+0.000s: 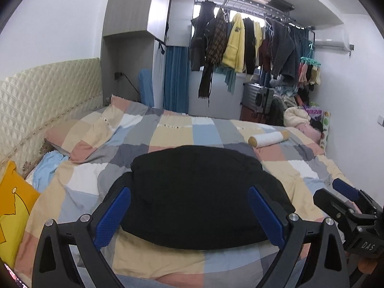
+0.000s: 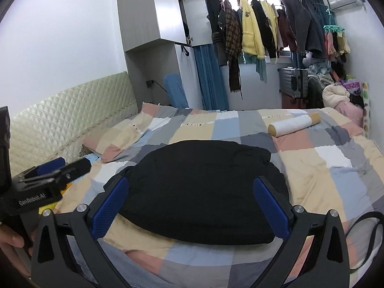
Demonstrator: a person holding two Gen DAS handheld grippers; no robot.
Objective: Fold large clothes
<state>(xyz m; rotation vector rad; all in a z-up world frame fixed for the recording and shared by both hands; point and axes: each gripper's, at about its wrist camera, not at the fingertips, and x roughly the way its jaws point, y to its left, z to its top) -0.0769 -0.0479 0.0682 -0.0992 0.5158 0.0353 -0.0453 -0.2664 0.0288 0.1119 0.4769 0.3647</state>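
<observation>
Hovering both grippers above the bed with its patchwork quilt of pastel squares (image 1: 168, 134), I hold my left gripper (image 1: 189, 213) and right gripper (image 2: 192, 206) spread wide, gripping nothing. The black knitted garment (image 1: 199, 192) lies before them as a compact folded bundle — it looks finished, so I judge my hands idle, clear of the cloth.

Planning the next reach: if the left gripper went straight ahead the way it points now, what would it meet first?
Most likely the folded black garment on the patchwork quilt. The left gripper is open, empty, and the garment fills the view between its fingers. Its height above the cloth is unclear.
</observation>
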